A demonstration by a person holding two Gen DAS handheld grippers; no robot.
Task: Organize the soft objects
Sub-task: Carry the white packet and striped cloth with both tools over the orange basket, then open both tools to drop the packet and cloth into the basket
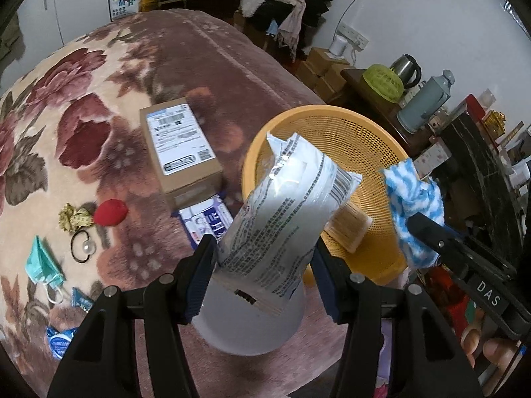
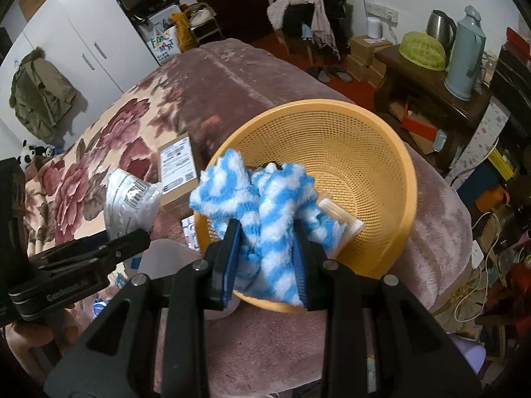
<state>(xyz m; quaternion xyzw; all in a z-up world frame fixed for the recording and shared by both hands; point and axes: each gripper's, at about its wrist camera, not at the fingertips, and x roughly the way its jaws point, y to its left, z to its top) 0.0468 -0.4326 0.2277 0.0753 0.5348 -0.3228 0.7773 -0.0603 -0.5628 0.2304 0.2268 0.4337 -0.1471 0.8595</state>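
A bed point(image 1: 172, 49) under a floral plush blanket carries an orange mesh basket point(image 2: 348, 152) near its edge, with a flat pale pack point(image 2: 341, 222) lying inside against the wall. Beside the basket sits a cardboard parcel point(image 1: 181, 147) with a printed label. The left gripper point(image 1: 264, 258) holds a white plastic-wrapped pack point(image 1: 285, 205) upright in front of the basket, its jaws pinching the pack's lower half. The right gripper point(image 2: 267, 258) has its jaws pressed onto a blue-and-white fleecy cloth point(image 2: 262, 205), held bunched over the basket's near rim. Scattered on the blanket to the left lie a teal face mask point(image 1: 41, 262), a red soft ball point(image 1: 111, 212), a yellow-green scrunchie point(image 1: 73, 219) and a black hair tie point(image 1: 83, 245) with a pearl.
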